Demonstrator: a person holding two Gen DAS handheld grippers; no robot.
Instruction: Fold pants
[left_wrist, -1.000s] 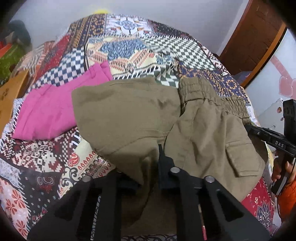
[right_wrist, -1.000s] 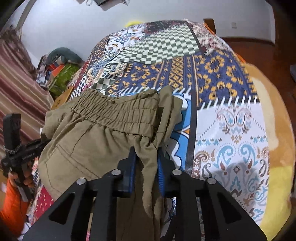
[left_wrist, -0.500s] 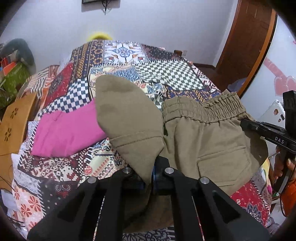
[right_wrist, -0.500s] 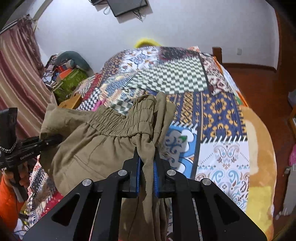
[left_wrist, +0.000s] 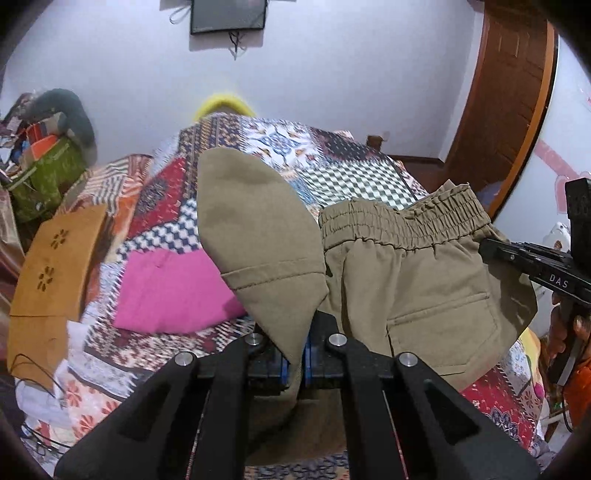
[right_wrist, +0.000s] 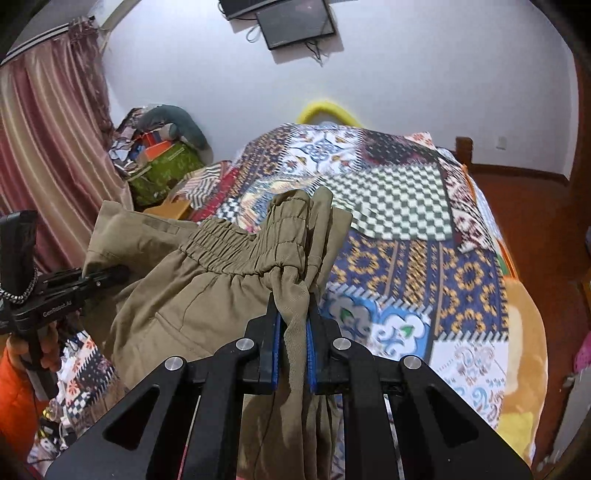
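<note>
bed (left_wrist: 354, 173): 1, patchwork cover; work surface.
pants (left_wrist: 406, 280): 1 pr, khaki, held up over near end of bed, hem at left, waistband at right.
pink cloth (left_wrist: 173, 291): 1, flat, far-left of pants.
step: keep both ends level & taut, lay down w/o bunching, clear of pink cloth.
left gripper (left_wrist: 295, 354): clamped tight on hem.
right gripper (right_wrist: 293, 332): pinched on bunched waistband.

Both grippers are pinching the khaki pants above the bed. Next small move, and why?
Probably carry both forward and lower the khaki pants flat onto the patchwork bedspread. The left gripper and the right gripper are each shut on cloth, which hangs bunched in the air; keep clear of the pink garment.
</note>
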